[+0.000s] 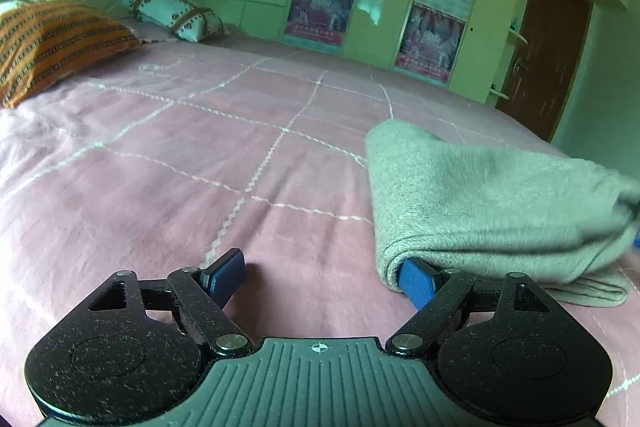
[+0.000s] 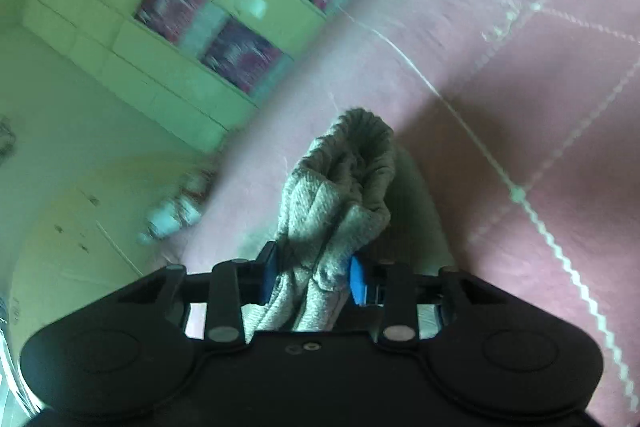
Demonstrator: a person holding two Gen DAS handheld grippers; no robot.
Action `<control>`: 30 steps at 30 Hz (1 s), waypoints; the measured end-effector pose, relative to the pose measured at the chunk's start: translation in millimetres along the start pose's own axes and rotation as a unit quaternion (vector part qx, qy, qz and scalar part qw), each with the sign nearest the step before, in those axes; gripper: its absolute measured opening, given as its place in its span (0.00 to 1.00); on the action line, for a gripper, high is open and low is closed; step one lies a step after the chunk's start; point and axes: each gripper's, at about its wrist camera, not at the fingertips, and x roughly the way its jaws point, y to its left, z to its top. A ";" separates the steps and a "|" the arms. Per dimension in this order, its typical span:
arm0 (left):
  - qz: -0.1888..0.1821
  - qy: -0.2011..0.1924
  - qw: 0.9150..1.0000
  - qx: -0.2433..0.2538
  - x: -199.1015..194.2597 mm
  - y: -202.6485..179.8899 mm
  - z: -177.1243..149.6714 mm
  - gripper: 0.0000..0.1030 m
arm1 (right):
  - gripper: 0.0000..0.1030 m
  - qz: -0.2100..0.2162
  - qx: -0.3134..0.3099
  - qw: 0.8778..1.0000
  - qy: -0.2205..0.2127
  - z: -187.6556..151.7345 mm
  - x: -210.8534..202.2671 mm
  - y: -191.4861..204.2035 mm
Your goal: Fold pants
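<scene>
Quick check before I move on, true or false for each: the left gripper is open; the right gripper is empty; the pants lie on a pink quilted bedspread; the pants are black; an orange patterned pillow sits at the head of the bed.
1. The left gripper is open. True; its right finger tucks into the fold of the grey pants.
2. The right gripper is empty. False: it is shut on bunched pants fabric.
3. The pants lie on a pink quilted bedspread. True.
4. The pants are black. False: they are grey.
5. An orange patterned pillow sits at the head of the bed. True.
</scene>
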 end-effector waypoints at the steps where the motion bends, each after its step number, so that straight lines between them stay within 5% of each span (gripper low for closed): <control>1: -0.007 0.006 1.000 -0.002 0.1 2.0 0.4 0.81 | 0.29 -0.047 -0.008 0.999 0.026 -2.9 10.4 -6.4; 2: -0.011 0.012 1.000 -0.003 -1.6 4.5 2.3 0.81 | 0.30 -0.070 -0.001 0.995 0.065 -5.2 20.5 -17.5; 4: -0.019 0.017 0.999 -0.019 -11.8 11.5 7.7 0.81 | 0.32 -0.039 0.016 0.997 0.063 -0.6 5.0 -26.1; 8: -0.013 -0.045 0.998 -0.032 -37.9 10.1 28.4 0.81 | 0.29 -0.069 -0.092 0.993 -0.004 6.6 -46.4 4.7; 12: -0.108 -0.054 0.993 -0.005 -1.8 -39.5 73.9 0.81 | 0.28 -0.036 -0.202 0.979 -0.019 14.9 -31.9 51.1; 15: -0.153 -0.026 0.988 -0.015 42.4 -73.4 99.2 0.81 | 0.21 -0.053 -0.273 0.961 -0.009 14.9 9.8 76.4; 19: -0.110 0.126 0.986 0.014 128.8 -94.1 87.0 0.81 | 0.17 -0.131 -0.286 0.947 0.067 12.5 68.7 64.3; 21: -0.106 0.119 0.986 0.046 128.5 -94.3 85.1 0.81 | 0.17 -0.120 -0.291 0.946 0.074 13.5 68.5 62.1; 24: -0.128 0.092 0.987 0.006 101.7 -65.2 95.8 0.94 | 0.39 -0.083 -0.262 0.961 0.034 27.4 26.6 58.6; 26: -0.133 0.070 0.988 -0.020 89.0 -36.9 97.8 1.00 | 0.71 -0.064 -0.228 0.971 0.008 39.5 1.6 40.0; 30: -0.152 0.123 0.978 -0.072 107.3 6.8 94.0 1.00 | 0.72 -0.047 -0.134 0.989 0.041 58.4 -2.9 -8.7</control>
